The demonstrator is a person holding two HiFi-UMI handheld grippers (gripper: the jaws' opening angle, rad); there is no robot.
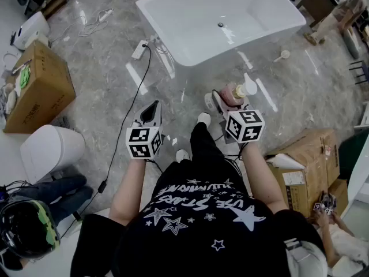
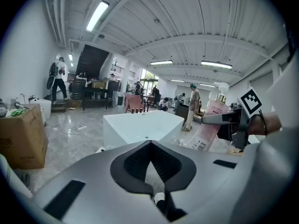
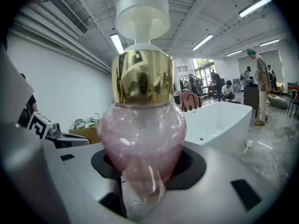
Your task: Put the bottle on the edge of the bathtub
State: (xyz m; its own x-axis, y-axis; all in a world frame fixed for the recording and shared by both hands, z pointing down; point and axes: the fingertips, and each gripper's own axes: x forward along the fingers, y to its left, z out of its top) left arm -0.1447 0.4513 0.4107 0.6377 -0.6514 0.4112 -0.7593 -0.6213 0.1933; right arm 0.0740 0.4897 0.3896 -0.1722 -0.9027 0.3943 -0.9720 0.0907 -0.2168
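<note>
Pink bottle (image 3: 140,143) in the right gripper (image 1: 229,100)

black short-sleeved t-shirt (image 1: 199,215) printed with white stars and lettering.

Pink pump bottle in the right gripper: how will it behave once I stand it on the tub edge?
Probably tip-prone: the pink bottle is tall, with a gold collar and pump head on top. Its glossy surface looks slippery, so the right gripper might let it twist. The bathtub rim looks smooth; it may slide there.
</note>
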